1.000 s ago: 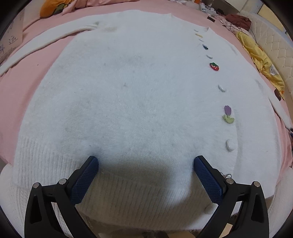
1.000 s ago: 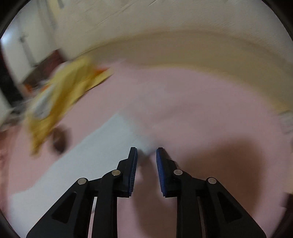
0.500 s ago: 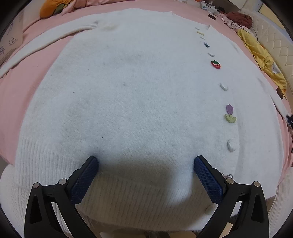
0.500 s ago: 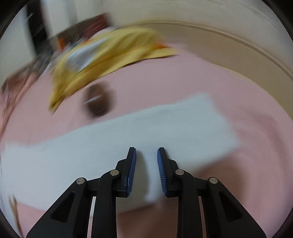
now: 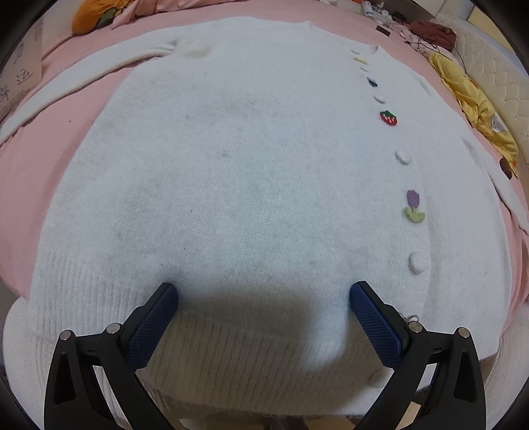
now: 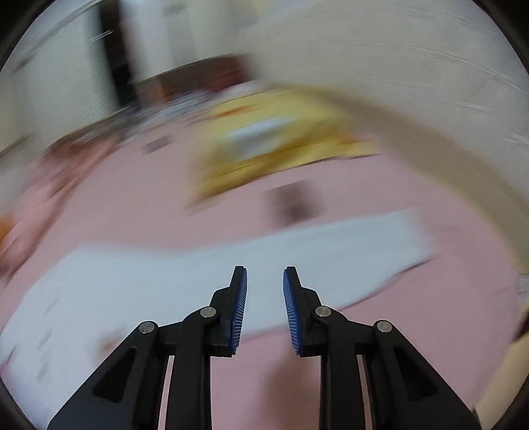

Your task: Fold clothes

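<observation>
While your left gripper (image 5: 264, 299) points steeply down over the hem of the white cardigan (image 5: 231, 185), its jaws stand wide apart with nothing pinched between them; the blue pads (image 5: 377, 325) sit on or just above the ribbed band, one at each side of a shadowed patch of knit. You have the cardigan spread flat, front up, across the pink bedsheet (image 5: 29, 172), covering most of what your left camera sees. Its row of white buttons (image 5: 402, 156) runs up the right side of that view, with a small strawberry patch (image 5: 388, 117) and a purple tulip patch (image 5: 413, 206) sewn between them. One sleeve (image 5: 82, 79) stretches out to the upper left over the sheet. A yellow garment (image 5: 476, 109) lies bunched at the far right beside a quilted cream headboard (image 5: 496, 72), and an orange item (image 5: 96, 16) sits at the top left corner.

Your right gripper (image 6: 264, 289) shows a narrow gap between its jaws, and nothing is held in it. Its view is heavily smeared. Beyond the fingertips you can make out the other white sleeve (image 6: 231, 264) lying as a long band across the pink sheet, its cuff end toward the right, with the yellow garment blurred behind it and a small dark blob (image 6: 292, 203) between the two. Whether the pads touch the sleeve cannot be told from the blur.
</observation>
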A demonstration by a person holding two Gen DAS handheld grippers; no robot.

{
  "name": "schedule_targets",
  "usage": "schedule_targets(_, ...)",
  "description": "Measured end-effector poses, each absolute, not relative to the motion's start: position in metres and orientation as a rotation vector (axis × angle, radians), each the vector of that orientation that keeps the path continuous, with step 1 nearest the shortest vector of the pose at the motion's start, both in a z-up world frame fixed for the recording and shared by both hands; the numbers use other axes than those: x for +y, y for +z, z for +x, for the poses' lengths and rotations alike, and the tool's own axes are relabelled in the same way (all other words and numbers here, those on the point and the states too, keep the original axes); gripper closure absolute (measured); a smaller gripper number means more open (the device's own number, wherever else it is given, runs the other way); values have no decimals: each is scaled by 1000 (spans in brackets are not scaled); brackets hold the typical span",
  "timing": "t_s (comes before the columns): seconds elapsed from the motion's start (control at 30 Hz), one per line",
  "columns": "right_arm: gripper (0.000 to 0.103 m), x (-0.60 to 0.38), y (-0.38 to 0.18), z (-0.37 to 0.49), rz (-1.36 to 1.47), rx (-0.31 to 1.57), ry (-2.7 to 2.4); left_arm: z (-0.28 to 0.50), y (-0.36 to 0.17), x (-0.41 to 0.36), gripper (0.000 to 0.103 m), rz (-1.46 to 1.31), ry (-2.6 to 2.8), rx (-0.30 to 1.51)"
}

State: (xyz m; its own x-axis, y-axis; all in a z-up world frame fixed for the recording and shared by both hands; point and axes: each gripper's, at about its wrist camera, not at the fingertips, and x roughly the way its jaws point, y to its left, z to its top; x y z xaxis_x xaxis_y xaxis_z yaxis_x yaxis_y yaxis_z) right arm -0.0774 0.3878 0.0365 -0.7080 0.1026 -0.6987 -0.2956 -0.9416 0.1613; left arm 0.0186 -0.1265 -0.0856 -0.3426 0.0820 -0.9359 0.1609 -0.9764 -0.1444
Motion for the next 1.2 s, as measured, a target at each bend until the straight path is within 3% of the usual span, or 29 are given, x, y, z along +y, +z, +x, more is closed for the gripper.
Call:
schedule_targets(0.13, 79, 228, 9, -67, -1390, 326, 2919, 25, -68, -118, 0, 1699, -2587, 360)
schedule_targets(0.23, 79, 143, -24, -53, -1567, 202, 2916, 19, -70, -101, 0, 1732, -2606, 188)
schedule_targets(0.33, 79, 99, -58, -52, -1743, -55, 2793, 22, -81, -95, 0, 1781, -2563, 77)
schedule_targets(0.4, 73, 86, -62, -33, -1735, -234, 2728, 29, -80, -97, 0, 1822, -2531, 103)
schedule_targets(0.43, 63, 84, -59, -21, -1732, -272, 2708, 33, -82, -100, 0, 1867, -2499, 126)
schedule_targets(0.57, 50, 89, -59, 10, -1924, -157, 2550, 58, -89, -111, 0, 2005, -2417, 160)
schedule_targets(0.67, 48, 93, -69, 32, -2123, -126, 2428, 73, -95, -112, 0, 2129, -2342, 93)
schedule_targets(0.77, 48, 104, -69, 49, -2267, 5, 2327, 88, -86, -118, 0, 2221, -2314, 181)
schedule_targets(0.83, 48, 109, -52, 57, -2249, 94, 2377, 99, -65, -122, 0, 2185, -2363, 178)
schedule_targets(0.97, 48, 112, 27, 67, -1896, 52, 2618, 101, -11, -124, 0, 1990, -2493, 48)
schedule_targets(1.1, 48, 108, 87, 71, -1673, 150, 2742, 83, 34, -107, 0, 1814, -2582, 6)
schedule_targets(1.2, 47, 70, 100, 66, -1575, 132, 2816, 68, 54, -95, 0, 1738, -2640, 10)
